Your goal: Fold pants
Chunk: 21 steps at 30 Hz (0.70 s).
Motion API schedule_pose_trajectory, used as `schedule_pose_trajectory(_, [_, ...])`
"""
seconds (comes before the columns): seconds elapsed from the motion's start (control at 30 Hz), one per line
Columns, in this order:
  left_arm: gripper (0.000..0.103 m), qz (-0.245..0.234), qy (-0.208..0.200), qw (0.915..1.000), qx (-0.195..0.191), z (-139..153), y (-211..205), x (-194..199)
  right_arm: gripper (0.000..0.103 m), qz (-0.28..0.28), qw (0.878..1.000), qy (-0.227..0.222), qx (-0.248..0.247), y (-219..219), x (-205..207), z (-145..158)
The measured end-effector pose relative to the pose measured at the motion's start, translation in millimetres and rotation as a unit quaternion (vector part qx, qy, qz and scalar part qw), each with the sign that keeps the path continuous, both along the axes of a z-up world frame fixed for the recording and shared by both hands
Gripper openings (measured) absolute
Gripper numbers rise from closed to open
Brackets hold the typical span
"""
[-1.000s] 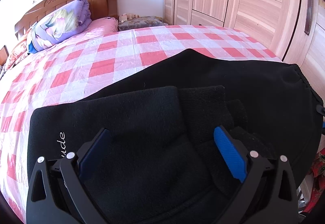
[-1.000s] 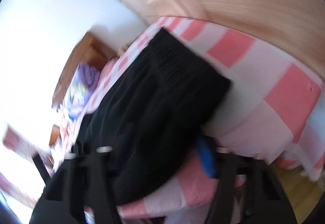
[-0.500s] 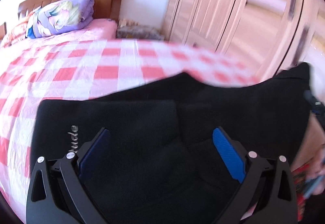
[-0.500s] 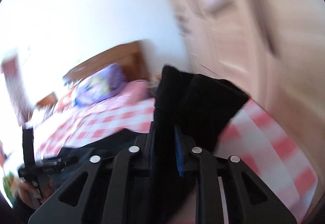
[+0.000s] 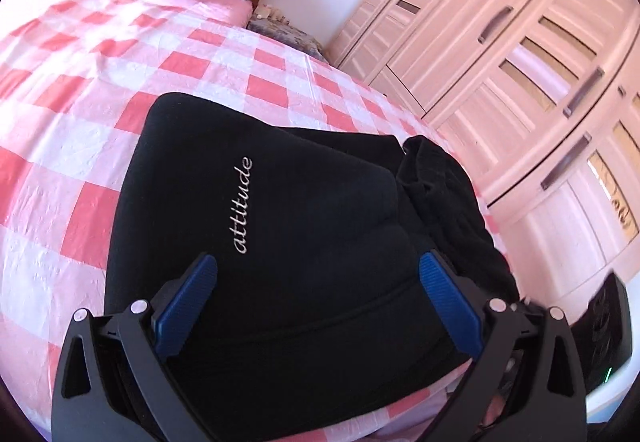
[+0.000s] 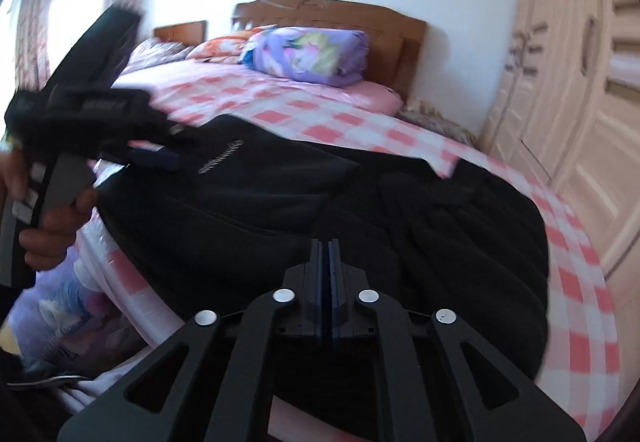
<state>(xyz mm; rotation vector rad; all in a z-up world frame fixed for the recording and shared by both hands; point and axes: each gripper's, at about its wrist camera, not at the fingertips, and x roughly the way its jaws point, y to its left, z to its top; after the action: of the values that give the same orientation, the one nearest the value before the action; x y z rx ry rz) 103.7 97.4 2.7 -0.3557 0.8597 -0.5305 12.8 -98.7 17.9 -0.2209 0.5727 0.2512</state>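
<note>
Both claws hang over the black pants [image 5: 304,242]: left claw [image 5: 318,296] spread wide with nothing between its blue pads [image 5: 188,302], right claw [image 6: 325,274] pressed together and empty. Folded, the pants lie at the near edge of the pink checked bed [image 5: 120,73], wardrobe [image 5: 520,61] to the right.

We see black pants [image 5: 304,226] of soft, matt fleece-like cloth with pale stitched lettering. They lie on a lightly crinkled pink-and-white checked cotton bedsheet [image 5: 92,89]. The left gripper [image 5: 318,294] is matt black plastic with ribbed blue pads [image 5: 448,302] and shiny metal rivets. The wardrobe [image 5: 520,53] is smooth pale wood; the headboard [image 6: 384,29] is glossy brown wood.
</note>
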Motion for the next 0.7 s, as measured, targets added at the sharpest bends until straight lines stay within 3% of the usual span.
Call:
schedule_pose_trajectory(0.07, [0.101,-0.002,-0.003,1.0000,0.005,1.0,-8.0,1.6,0.057,-0.026,0.999,-0.010,0.031,-25.6,-8.3,12.7])
schedule_pose_trajectory(0.1, [0.101,-0.010,-0.005,0.9999,0.007,3.2,-14.6,2.2,0.099,-0.046,0.998,-0.024,0.037,-38.7,-13.9,18.8])
schedule_pose_trajectory(0.17, [0.101,-0.038,-0.002,0.9992,-0.008,5.6,-24.8,1.9,0.097,-0.059,0.997,-0.051,0.025,-53.2,-18.8,25.0])
schedule_pose_trajectory(0.23, [0.101,-0.064,0.009,0.9976,-0.025,8.5,-42.5,8.0,0.097,-0.068,0.996,-0.047,-0.037,-54.1,-10.9,23.2])
schedule_pose_trajectory(0.33, [0.101,-0.071,0.009,0.9974,-0.006,11.5,-67.8,15.9,0.094,-0.057,0.992,-0.012,-0.114,-52.1,5.2,8.3])
schedule_pose_trajectory(0.5, [0.101,-0.086,0.001,0.9962,0.012,11.6,-77.9,6.7,0.087,-0.074,0.969,0.021,-0.235,-53.5,16.9,-25.0])
schedule_pose_trajectory(0.7, [0.101,-0.075,0.016,0.9970,0.014,4.0,-68.7,9.8,0.086,-0.068,0.959,0.017,-0.275,-38.3,51.5,-36.3])
